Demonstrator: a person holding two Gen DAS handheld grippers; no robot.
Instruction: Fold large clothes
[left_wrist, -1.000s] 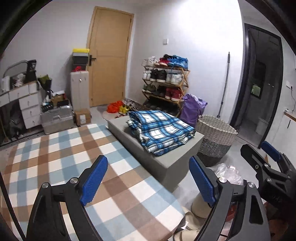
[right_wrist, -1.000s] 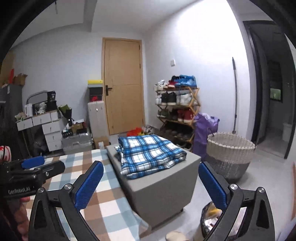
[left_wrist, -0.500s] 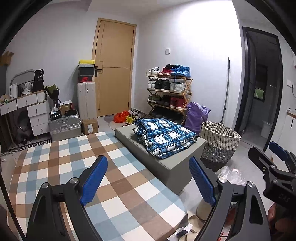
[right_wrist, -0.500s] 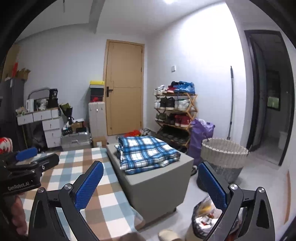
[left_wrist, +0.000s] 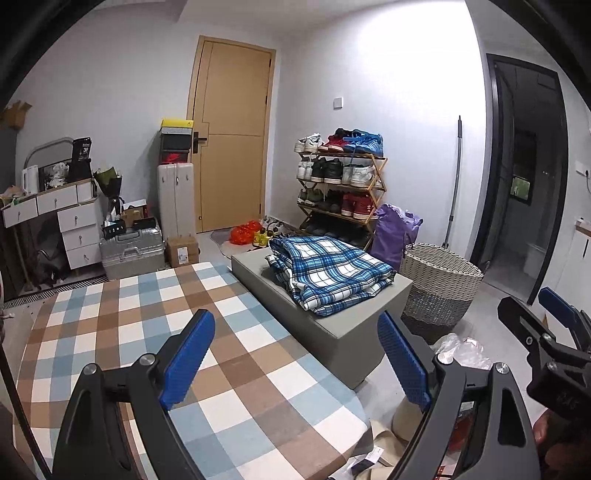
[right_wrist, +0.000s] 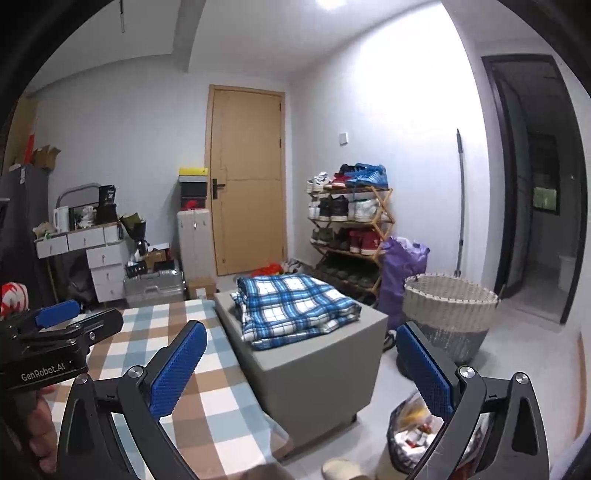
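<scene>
A folded blue-and-white plaid garment (left_wrist: 327, 273) lies on a grey bench (left_wrist: 343, 332); it also shows in the right wrist view (right_wrist: 295, 306) on the bench (right_wrist: 314, 376). My left gripper (left_wrist: 295, 354) is open and empty, held above the checkered table (left_wrist: 147, 332), well short of the garment. My right gripper (right_wrist: 295, 365) is open and empty, also back from the bench. The right gripper shows at the left view's right edge (left_wrist: 546, 332); the left gripper shows at the right view's left edge (right_wrist: 55, 332).
A woven laundry basket (left_wrist: 439, 288) stands right of the bench, with a purple bag (left_wrist: 395, 236) and shoe rack (left_wrist: 340, 184) behind. A trash bag (right_wrist: 417, 432) sits on the floor below right. Suitcases, drawers and a door line the back wall.
Both grippers have risen and tilted up, so more wall and ceiling show and the garment and bench sit lower and farther off. Both stay open and empty.
</scene>
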